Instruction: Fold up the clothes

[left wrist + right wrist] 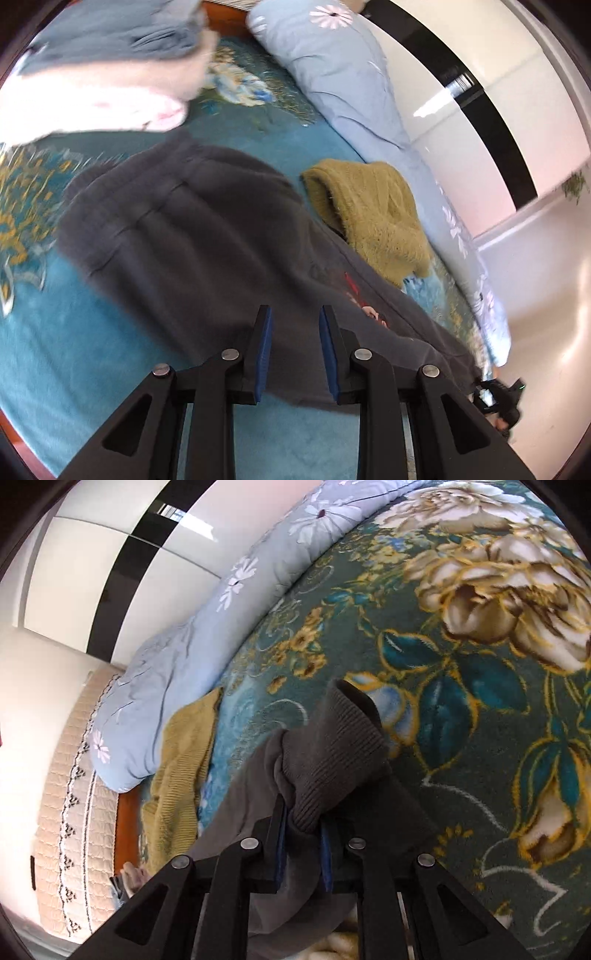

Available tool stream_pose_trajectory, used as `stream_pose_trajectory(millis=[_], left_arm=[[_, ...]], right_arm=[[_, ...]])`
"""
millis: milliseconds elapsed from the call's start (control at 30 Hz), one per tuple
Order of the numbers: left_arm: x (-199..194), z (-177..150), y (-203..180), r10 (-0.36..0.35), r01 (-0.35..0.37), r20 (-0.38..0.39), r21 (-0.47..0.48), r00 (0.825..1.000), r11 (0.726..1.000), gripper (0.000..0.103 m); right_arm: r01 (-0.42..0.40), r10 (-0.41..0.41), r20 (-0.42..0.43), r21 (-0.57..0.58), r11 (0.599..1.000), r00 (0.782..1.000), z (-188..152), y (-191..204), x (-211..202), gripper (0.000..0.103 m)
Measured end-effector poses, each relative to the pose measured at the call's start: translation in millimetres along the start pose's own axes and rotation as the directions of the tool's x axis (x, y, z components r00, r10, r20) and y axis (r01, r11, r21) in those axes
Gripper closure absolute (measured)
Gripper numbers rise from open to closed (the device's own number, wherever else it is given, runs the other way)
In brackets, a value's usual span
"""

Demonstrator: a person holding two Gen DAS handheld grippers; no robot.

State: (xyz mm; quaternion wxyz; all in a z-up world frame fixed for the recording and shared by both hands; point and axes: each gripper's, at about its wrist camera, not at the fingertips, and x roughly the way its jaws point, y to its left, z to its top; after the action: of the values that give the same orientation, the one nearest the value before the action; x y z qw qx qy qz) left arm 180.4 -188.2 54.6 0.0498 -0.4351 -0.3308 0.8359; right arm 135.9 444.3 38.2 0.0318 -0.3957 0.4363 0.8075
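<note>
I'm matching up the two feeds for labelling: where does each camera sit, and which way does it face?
Left wrist: sits on the left gripper, looks along its open fingers at the dark grey garment on the teal blanket; the other gripper shows low right.
Right wrist: sits on the right gripper, shut on the garment's ribbed cuff.
Shared: garment, olive sweater, pale blue quilt.

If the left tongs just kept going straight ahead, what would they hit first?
Probably the dark grey fleece garment spread on the teal floral blanket: the open left tongs already sit above it. Depth is uncertain.
</note>
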Motion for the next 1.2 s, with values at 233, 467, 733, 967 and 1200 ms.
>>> stream_pose_trajectory(millis=[233,467,733,967,1200], left_arm=[[14,-6,-4,-0.035,0.035,-0.035,-0.006,0.999,0.999,0.077],[13,-32,7,-0.177,0.163,-0.105,-0.125,0.979,0.979,0.065],[41,-38,14,-0.278,0.241,-0.091,-0.297,0.956,0.924,0.059],[26,-20,12,-0.246,0.245,0.037,-0.299,0.969,0.922,0.096],[-27,-10,47,-0.195,0.247,0.216,-0.25,0.957,0.936,0.098]], right_arm=[[-0.011,0.015,0.02,-0.157,0.988,1.0,-4,41,-25,0.084],[-0.102,0.108,0.059,-0.089,0.991,0.992,-22,22,-30,0.084],[-0.172,0.175,0.056,-0.045,0.984,0.983,-24,9,-38,0.084],[-0.22,0.225,0.014,-0.152,0.964,0.974,-18,50,-44,0.085],[-0.122,0.133,0.049,-0.179,0.976,0.99,-18,27,-37,0.086]])
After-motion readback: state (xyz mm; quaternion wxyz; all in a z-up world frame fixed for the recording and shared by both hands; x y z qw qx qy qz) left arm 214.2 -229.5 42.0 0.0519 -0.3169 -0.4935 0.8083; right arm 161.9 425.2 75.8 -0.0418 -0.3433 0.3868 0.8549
